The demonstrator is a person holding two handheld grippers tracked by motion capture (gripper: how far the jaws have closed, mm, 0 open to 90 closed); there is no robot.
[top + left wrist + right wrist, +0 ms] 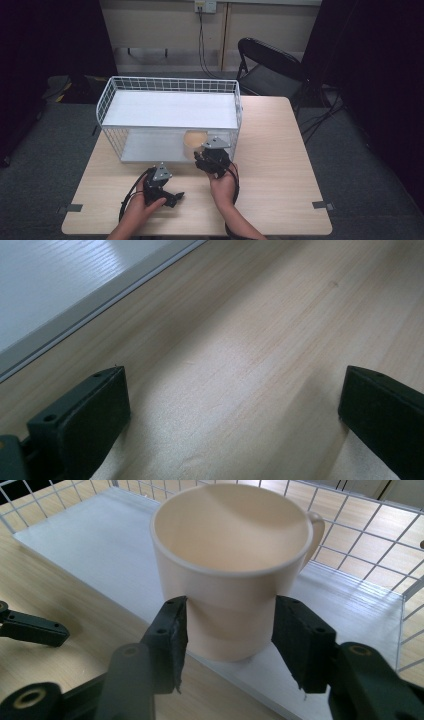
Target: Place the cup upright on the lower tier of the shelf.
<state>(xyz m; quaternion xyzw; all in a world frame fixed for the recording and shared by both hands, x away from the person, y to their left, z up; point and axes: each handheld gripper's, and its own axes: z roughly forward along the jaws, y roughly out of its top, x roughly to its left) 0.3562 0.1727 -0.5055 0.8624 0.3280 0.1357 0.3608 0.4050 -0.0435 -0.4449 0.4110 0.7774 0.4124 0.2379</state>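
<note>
The right gripper [227, 645] has its two black jaws set on either side of a cream mug [230, 570], low on its wall. The left jaw looks to be touching the mug; the right one sits just beside it, and I cannot tell for certain whether it presses or leaves a sliver of a gap, so the grip may be closing or letting go. The mug stands upright on the white lower shelf [90, 545] of a wire rack [170, 87], right at the shelf's front edge, with its handle turned away toward the mesh wall. In the high view the right gripper [212, 159] reaches into the open front of the rack, where the mug [194, 142] sits under the upper shelf.

The left gripper [232, 405] is spread wide with nothing between its jaws, held low over the bare wooden table [280, 325] just in front of the shelf edge. From above, this gripper [162, 190] is near the table's front, well apart from the mug.

The step in hand appears to be the handling of the mug at the lower shelf. If it is to come out, the next move calls for a firm squeeze, then a level pull toward the person, kept low to clear the upper shelf.
</note>
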